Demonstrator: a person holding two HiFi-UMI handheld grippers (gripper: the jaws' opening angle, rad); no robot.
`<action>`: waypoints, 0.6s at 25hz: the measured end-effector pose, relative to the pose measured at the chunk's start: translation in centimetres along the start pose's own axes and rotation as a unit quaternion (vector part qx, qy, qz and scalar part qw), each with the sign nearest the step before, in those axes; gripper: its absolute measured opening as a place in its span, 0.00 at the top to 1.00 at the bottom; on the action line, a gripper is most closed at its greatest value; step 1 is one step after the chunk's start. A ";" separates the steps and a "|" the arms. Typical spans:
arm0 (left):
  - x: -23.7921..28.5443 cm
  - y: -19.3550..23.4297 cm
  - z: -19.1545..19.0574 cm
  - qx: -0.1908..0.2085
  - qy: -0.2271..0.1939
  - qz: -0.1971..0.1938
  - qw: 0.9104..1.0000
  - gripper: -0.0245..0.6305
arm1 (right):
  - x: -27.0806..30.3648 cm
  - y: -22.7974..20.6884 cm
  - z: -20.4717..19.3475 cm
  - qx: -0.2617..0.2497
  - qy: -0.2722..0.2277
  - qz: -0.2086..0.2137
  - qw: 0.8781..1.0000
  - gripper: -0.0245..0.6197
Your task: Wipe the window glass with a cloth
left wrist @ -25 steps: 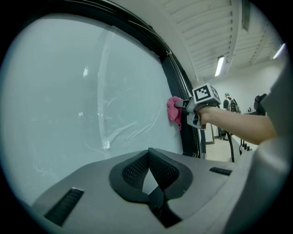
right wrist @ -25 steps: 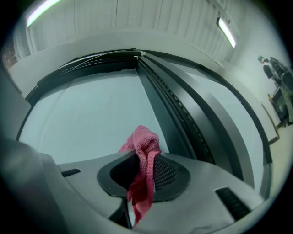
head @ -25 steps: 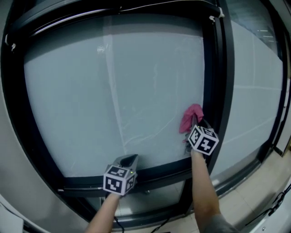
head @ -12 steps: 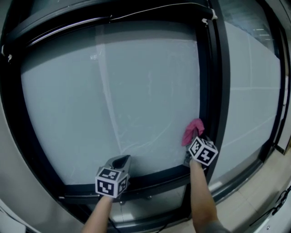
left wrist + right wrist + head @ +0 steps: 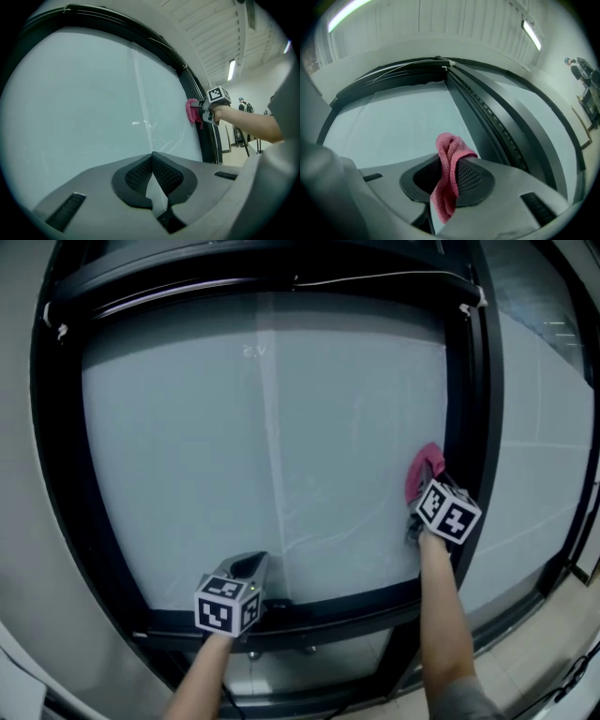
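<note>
The window glass fills most of the head view, pale and frosted-looking, with a faint vertical streak running down left of centre. A black frame rings it, and its thick upright post on the right of the frame separates it from a second pane at the far right edge. The right gripper sits at centre right of the head view, on a forearm reaching up from the bottom edge, and its jaws are clamped on the cloth. The left gripper is at lower centre left of the head view, just above the frame's bottom rail, pointing at the glass; its jaws are pressed together at the tips with nothing between them. The pink cloth hangs bunched through the right jaws and rests against the glass right beside the post, roughly halfway up the pane.
</note>
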State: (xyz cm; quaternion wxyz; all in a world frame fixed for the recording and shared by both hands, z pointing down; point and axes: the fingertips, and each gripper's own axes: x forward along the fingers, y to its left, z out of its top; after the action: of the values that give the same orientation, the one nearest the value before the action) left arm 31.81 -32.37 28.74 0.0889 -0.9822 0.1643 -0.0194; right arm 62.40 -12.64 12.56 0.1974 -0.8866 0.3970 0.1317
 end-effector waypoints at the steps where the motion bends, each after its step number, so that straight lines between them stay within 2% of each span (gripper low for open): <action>1: -0.3 0.5 0.1 -0.001 -0.002 0.003 1.000 0.95 | 0.2 1.0 0.5 -0.007 -0.003 0.005 1.000 0.87; 9: -3.8 5.0 1.0 -0.001 -0.011 0.041 0.999 0.95 | 1.0 10.6 3.8 -0.055 -0.031 0.059 0.996 0.87; 15: -6.9 7.8 1.5 -0.001 -0.022 0.065 0.998 0.95 | 0.9 20.5 6.5 -0.117 -0.062 0.112 0.985 0.87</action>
State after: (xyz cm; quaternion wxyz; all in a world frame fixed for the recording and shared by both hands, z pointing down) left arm 22.90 -37.09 25.76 0.0931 -0.9696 0.2261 0.0085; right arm 47.06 -22.72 1.41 0.1007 -0.8434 0.4630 0.2532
